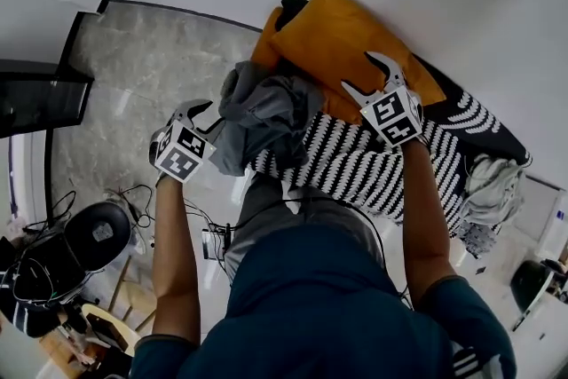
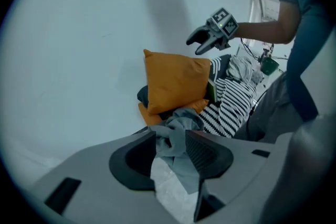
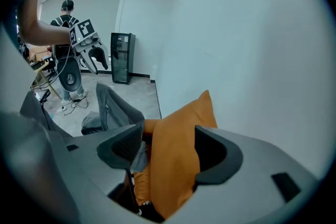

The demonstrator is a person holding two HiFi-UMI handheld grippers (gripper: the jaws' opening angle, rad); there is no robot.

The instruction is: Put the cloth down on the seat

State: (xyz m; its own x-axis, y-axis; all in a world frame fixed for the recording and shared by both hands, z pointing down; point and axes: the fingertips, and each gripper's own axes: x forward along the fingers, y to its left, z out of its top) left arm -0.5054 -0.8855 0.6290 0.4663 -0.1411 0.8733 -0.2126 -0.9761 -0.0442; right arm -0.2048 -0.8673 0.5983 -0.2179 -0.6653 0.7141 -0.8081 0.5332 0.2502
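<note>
A crumpled grey cloth [image 1: 266, 111] lies heaped on the seat's black-and-white striped cover [image 1: 355, 169], against an orange pillow [image 1: 346, 44]. My left gripper [image 1: 211, 115] is at the cloth's left edge. In the left gripper view a fold of the cloth [image 2: 178, 123] hangs between the wide-open jaws of the left gripper [image 2: 170, 139], and the pads do not squeeze it. My right gripper [image 1: 358, 73] hovers open over the pillow with nothing in it. In the right gripper view the right gripper [image 3: 168, 136] frames the pillow [image 3: 173, 165], with the cloth [image 3: 113, 107] to its left.
A white wall runs behind the seat. A black cabinet [image 1: 35, 98] stands on the marble floor at the left. A round black device [image 1: 98, 235] and cables lie near my feet. A pale bundle of fabric [image 1: 488, 182] sits at the seat's right end.
</note>
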